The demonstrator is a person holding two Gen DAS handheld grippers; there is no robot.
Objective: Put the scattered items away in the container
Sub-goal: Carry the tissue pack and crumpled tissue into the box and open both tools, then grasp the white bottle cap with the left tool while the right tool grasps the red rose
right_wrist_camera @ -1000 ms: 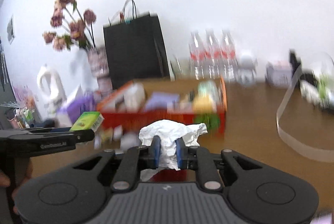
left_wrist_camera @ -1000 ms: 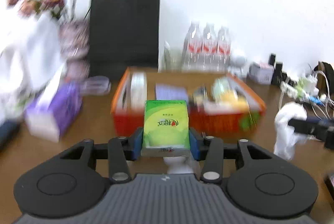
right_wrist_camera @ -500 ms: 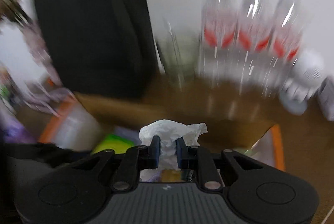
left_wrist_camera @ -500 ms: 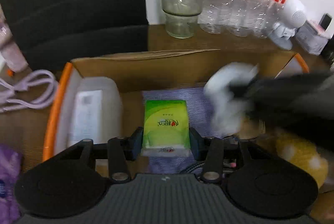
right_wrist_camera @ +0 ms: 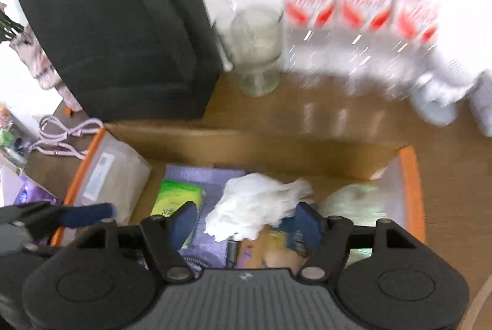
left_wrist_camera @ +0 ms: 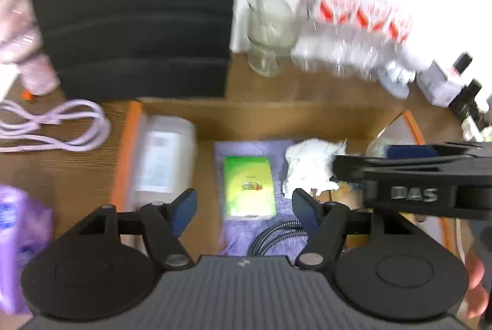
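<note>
Brown wooden desk (left_wrist_camera: pixel 323 90) carries everything. Straight ahead of both grippers, the orange-rimmed container (left_wrist_camera: pixel 126 145) sits on it. Beyond the container, far from the left gripper (left_wrist_camera: pixel 243 208): black paper bag (left_wrist_camera: pixel 132 7) standing to the upper left, glass cup (left_wrist_camera: pixel 270 32) ahead, blurred water bottles (left_wrist_camera: pixel 353 22) upper right. Left of the left gripper, a lilac cable (left_wrist_camera: pixel 52 127) lies coiled beside the container, with a purple tissue pack (left_wrist_camera: pixel 18 241) nearer. Small white and dark items at far right, too blurred to tell
</note>
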